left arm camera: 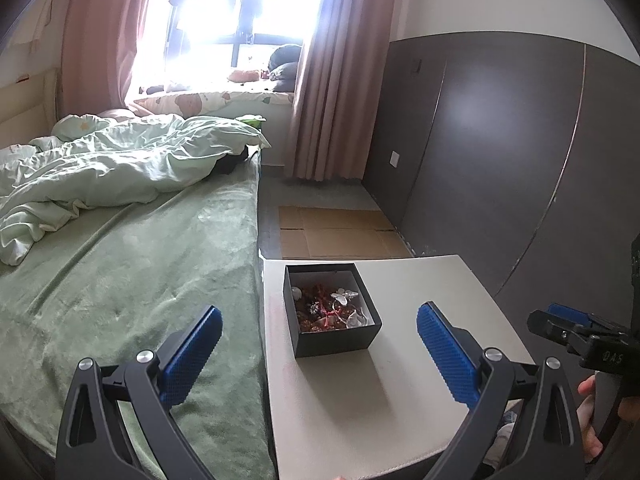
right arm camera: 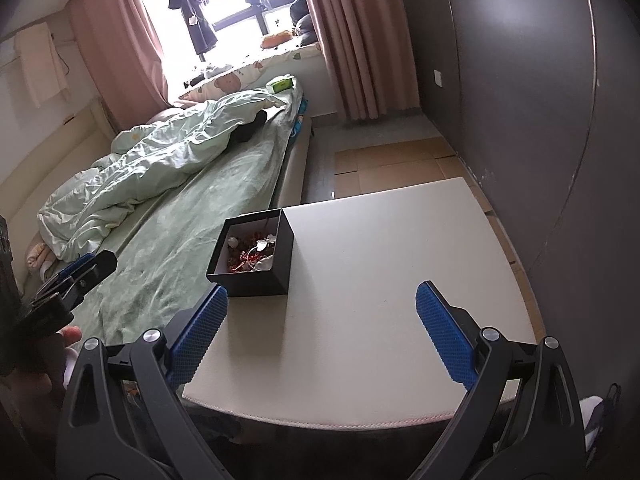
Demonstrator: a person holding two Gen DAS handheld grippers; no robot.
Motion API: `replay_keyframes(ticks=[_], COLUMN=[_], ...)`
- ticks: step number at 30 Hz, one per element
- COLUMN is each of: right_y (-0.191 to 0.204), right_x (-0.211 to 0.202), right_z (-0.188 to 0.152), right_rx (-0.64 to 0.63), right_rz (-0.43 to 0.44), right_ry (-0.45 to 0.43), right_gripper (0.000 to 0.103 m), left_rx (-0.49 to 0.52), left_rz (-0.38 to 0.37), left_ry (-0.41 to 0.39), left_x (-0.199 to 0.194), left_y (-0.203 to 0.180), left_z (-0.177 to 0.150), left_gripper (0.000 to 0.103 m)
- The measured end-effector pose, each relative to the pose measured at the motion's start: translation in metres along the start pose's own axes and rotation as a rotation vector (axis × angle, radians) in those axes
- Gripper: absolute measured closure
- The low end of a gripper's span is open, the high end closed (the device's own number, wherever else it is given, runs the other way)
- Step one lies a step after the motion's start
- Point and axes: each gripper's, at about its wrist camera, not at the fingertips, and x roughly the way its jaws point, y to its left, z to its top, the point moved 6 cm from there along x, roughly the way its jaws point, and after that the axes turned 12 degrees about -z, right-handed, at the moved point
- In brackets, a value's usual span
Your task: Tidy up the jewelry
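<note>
1. The left tool is spread wide, its blue pads gripping nothing and touching nothing, hovering above the white desk.
2. The right tool is likewise wide apart and empty, above the desk's near edge.
3. The black jewelry box sits lidless on the desk, near the edge beside the bed.
4. Inside it lies tangled jewelry: reddish beads and a white butterfly piece.
</note>
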Motion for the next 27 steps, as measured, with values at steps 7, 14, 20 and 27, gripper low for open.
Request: replay_keyframes(ticks=[7, 14, 20, 27], right_y=[0.003, 0.005, 0.004, 0.005], right_x=[0.001, 0.003, 0.001, -0.001], right_z=[0.001, 0.000, -0.001, -0.003], right_rx=[-0.019, -0.014, -0.006, -0.016], right_rz=[-0.023, -0.031, -0.029, -0.027], right_ry=[-0.015, -0.023, -0.031, -0.036], right_gripper=[0.008, 0.008, 0.008, 0.008], left_rx=[0.004, 0.010, 0.008, 0.011], left_rz=[0.001, 0.008, 0.012, 0.014], left_ry=[0.000, -0.006, -0.018, -0.020], left_x=[0.001, -0.003, -0.008, -0.013], left_y=[0.001, 0.002, 0.002, 0.001], left_z=[0.001, 0.001, 0.002, 0.003], left_gripper=[0.008, 0.008, 0.008, 0.008])
